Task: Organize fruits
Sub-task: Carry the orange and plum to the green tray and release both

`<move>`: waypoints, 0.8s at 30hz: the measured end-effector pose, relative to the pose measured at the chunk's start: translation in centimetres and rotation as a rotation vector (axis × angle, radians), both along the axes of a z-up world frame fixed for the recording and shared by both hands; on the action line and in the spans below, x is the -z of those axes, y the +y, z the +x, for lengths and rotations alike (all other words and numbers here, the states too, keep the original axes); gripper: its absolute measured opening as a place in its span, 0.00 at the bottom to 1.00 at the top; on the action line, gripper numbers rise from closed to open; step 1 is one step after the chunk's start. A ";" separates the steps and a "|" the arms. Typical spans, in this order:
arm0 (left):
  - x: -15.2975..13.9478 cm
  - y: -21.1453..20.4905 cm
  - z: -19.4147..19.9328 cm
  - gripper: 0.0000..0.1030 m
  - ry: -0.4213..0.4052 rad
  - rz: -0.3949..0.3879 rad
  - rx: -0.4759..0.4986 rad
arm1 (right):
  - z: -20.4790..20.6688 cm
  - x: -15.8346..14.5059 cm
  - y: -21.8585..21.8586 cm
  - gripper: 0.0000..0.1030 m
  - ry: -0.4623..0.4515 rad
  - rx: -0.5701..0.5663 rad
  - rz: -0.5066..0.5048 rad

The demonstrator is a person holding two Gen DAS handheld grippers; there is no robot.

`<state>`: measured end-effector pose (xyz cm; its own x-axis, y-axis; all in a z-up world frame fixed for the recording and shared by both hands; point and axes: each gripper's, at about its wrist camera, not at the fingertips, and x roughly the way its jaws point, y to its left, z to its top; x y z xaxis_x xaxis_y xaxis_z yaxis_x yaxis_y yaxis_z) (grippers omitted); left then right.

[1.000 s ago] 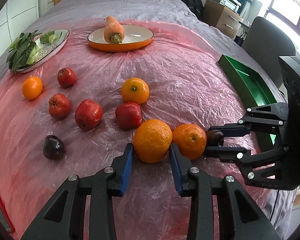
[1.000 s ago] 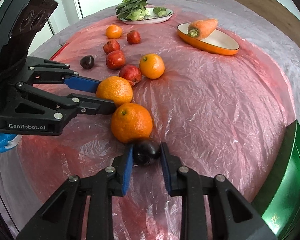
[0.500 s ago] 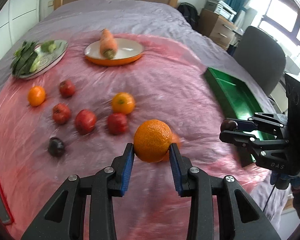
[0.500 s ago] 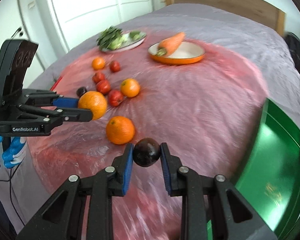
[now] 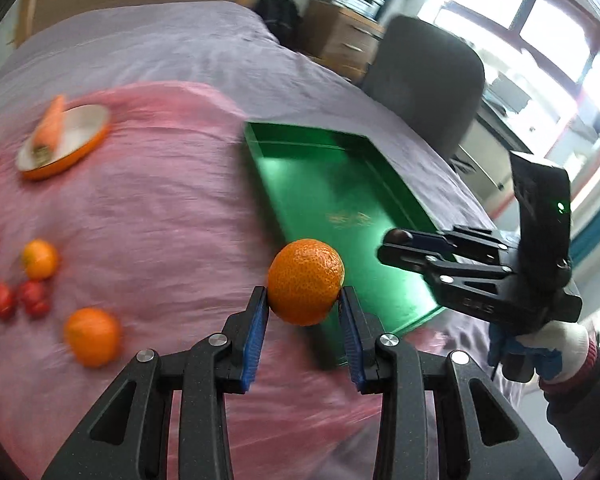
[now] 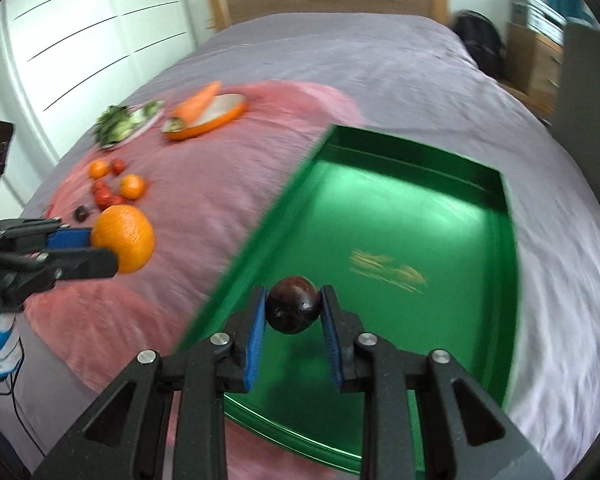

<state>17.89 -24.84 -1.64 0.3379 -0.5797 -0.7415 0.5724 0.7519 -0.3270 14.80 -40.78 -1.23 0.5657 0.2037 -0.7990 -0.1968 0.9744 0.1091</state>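
Observation:
My left gripper [image 5: 303, 314] is shut on an orange [image 5: 306, 280] and holds it in the air at the near left edge of the green tray [image 5: 300, 160]. My right gripper [image 6: 293, 318] is shut on a dark plum [image 6: 293, 309], hanging over the near part of the green tray [image 6: 440, 216]. In the right wrist view the left gripper [image 6: 100, 248] with its orange [image 6: 124, 238] shows at the left, over the pink sheet. Several oranges and red fruits [image 5: 32, 272] lie on the pink sheet at the left.
An orange dish with a carrot [image 6: 198, 110] and a plate of greens [image 6: 120, 124] stand at the far side of the pink sheet. A dark chair [image 5: 424, 80] and a wooden cabinet [image 5: 340, 36] stand beyond the bed. A gloved hand [image 5: 548, 344] holds the right gripper.
Both grippers lifted their fruit off the sheet and swung right toward the green tray. The plum now hangs over the tray; the orange is at its edge.

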 end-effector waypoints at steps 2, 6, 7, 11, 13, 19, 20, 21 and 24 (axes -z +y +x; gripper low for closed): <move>0.3 -2.2 -0.3 0.30 0.008 0.018 0.032 | -0.4 0.5 -1.4 0.27 0.010 0.041 -0.007; 1.0 -5.4 -0.7 0.30 0.017 0.073 0.070 | -0.9 1.4 -3.6 0.28 0.029 0.101 -0.020; 1.1 -6.0 -0.8 0.30 0.015 0.084 0.077 | -1.0 1.7 -4.2 0.28 0.036 0.115 -0.016; 1.6 -7.9 -1.2 0.30 0.009 0.139 0.092 | -1.4 2.4 -5.4 0.28 0.047 0.141 -0.023; 1.8 -8.1 -1.6 0.30 0.009 0.156 0.096 | -1.5 2.7 -5.7 0.28 0.051 0.151 -0.028; 2.4 -8.5 -1.7 0.31 0.005 0.195 0.101 | -1.6 3.1 -5.7 0.92 0.058 0.161 -0.065; 2.3 -8.4 -1.9 0.31 -0.003 0.196 0.099 | -1.7 3.1 -5.6 0.94 0.059 0.160 -0.074; 2.3 -8.4 -1.7 0.31 -0.004 0.197 0.098 | -1.6 3.1 -5.6 0.95 0.061 0.159 -0.079; 1.9 -8.2 -1.9 0.32 -0.003 0.185 0.100 | -1.7 3.1 -5.7 1.00 0.068 0.169 -0.101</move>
